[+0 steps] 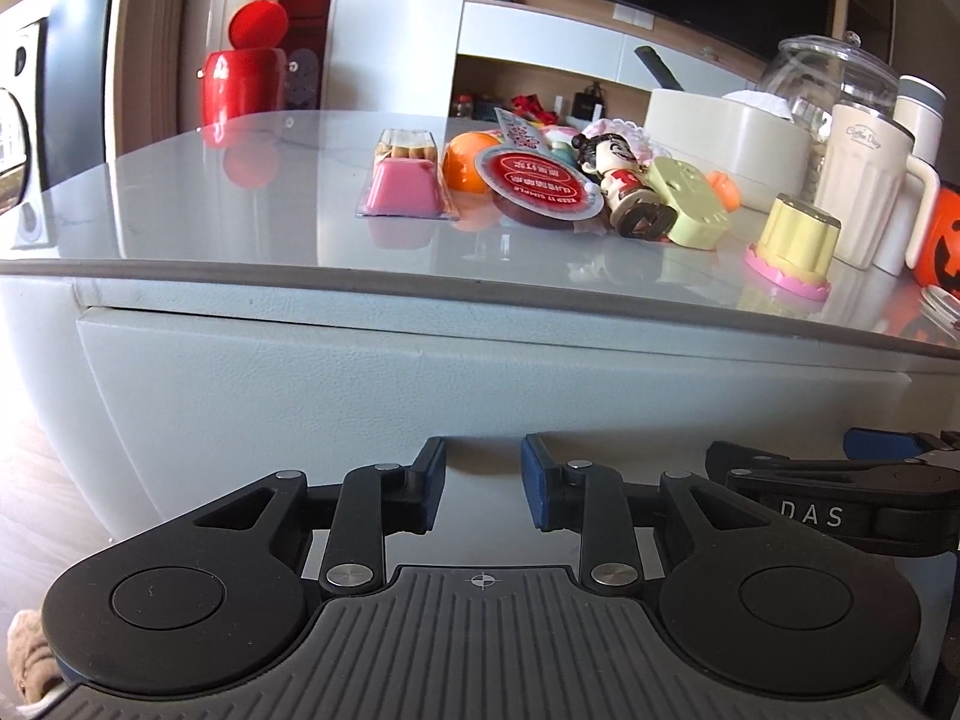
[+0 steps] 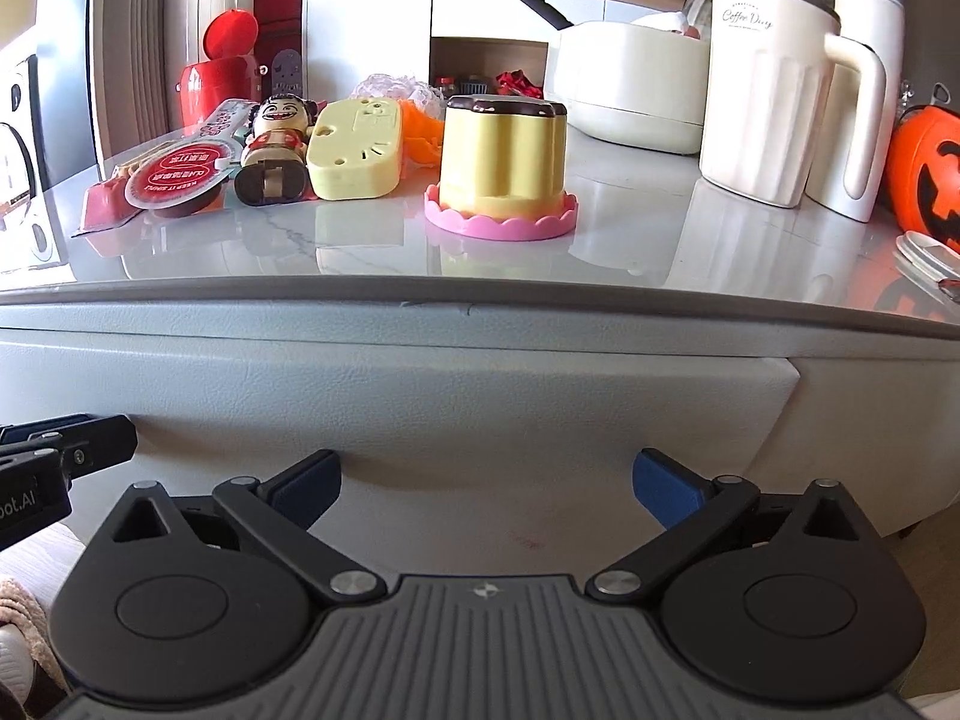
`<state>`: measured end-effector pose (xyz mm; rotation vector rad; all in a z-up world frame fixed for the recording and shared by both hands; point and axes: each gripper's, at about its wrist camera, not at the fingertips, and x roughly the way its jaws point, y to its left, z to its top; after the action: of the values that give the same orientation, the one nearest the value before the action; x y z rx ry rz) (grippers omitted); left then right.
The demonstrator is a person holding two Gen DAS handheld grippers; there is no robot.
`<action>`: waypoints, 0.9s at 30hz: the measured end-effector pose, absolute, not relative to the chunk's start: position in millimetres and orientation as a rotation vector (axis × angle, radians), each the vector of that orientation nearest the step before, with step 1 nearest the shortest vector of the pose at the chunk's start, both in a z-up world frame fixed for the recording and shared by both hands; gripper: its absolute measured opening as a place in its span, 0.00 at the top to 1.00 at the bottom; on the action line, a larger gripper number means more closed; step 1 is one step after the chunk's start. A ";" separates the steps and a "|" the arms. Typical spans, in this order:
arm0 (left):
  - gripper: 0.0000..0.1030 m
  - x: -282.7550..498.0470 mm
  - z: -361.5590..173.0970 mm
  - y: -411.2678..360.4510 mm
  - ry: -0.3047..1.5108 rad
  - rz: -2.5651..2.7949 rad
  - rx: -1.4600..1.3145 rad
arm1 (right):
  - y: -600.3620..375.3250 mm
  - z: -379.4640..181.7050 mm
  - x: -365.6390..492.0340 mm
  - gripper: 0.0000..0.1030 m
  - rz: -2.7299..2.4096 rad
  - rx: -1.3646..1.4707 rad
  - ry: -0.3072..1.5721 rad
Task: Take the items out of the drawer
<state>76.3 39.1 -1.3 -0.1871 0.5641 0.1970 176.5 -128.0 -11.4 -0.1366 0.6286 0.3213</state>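
Grey-white leather-look panelling forms the drawer front [image 1: 372,384], closed flush under the glossy tabletop [image 1: 180,222], straight ahead of both grippers. No handle shows on it. The left gripper [image 1: 483,483] points at the panel, tilted downward, its blue-padded jaws a narrow gap apart with nothing between them. The right gripper [image 2: 486,486] sits just beside it, also angled down at the front, jaws spread wide and empty. Above and beyond them, toys crowd the tabletop: a yellow cake toy [image 2: 503,165] and a doll figure [image 2: 273,150].

Left gripper [image 1: 483,483] empty, fingers apart; drawer front [image 1: 420,372] closed.
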 end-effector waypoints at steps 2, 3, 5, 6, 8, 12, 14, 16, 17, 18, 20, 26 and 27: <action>0.66 76.1 -1.4 39.7 0.562 0.188 -0.192 | -128.3 -11.3 176.8 0.00 0.323 -0.128 0.634; 0.64 76.1 -1.5 39.9 0.559 0.183 -0.195 | -128.6 -11.4 177.2 0.00 0.325 -0.126 0.636; 0.59 75.8 -2.1 39.7 0.553 0.173 -0.201 | -129.4 -11.9 173.8 0.00 0.329 -0.119 0.637; 0.55 76.0 -2.2 39.2 0.550 0.166 -0.203 | -129.9 -12.3 173.6 0.00 0.333 -0.115 0.637; 0.43 77.4 -2.5 37.3 0.547 0.143 -0.213 | -130.4 -12.9 173.0 0.00 0.337 -0.113 0.635; 0.14 85.0 -1.0 39.1 0.560 0.071 -0.257 | -130.6 -12.3 174.7 0.00 0.338 -0.114 0.645; 0.13 85.7 0.2 42.4 0.560 0.069 -0.301 | -133.5 -11.5 179.0 0.00 0.345 -0.087 0.669; 0.05 86.3 0.1 45.2 0.558 0.053 -0.342 | -134.7 -11.6 181.0 0.00 0.347 -0.071 0.678; 0.05 86.1 -0.6 45.4 0.551 0.051 -0.359 | -134.4 -11.8 180.5 0.00 0.348 -0.073 0.675; 0.03 85.6 -1.4 45.5 0.545 0.050 -0.376 | -133.3 -12.0 179.0 0.00 0.346 -0.084 0.665; 0.02 84.8 -2.9 43.5 0.532 0.060 -0.391 | -132.2 -12.5 177.1 0.00 0.346 -0.097 0.654; 0.52 76.3 1.1 51.4 0.607 0.087 -0.407 | -128.9 -8.1 164.1 0.00 0.324 -0.169 0.633; 0.60 68.8 6.7 53.6 0.609 0.117 -0.394 | -131.2 -3.2 160.1 0.00 0.326 -0.164 0.630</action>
<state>68.8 53.6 6.7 -0.3938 0.6089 0.1173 160.1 -131.2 -3.2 -0.1645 0.6297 0.3259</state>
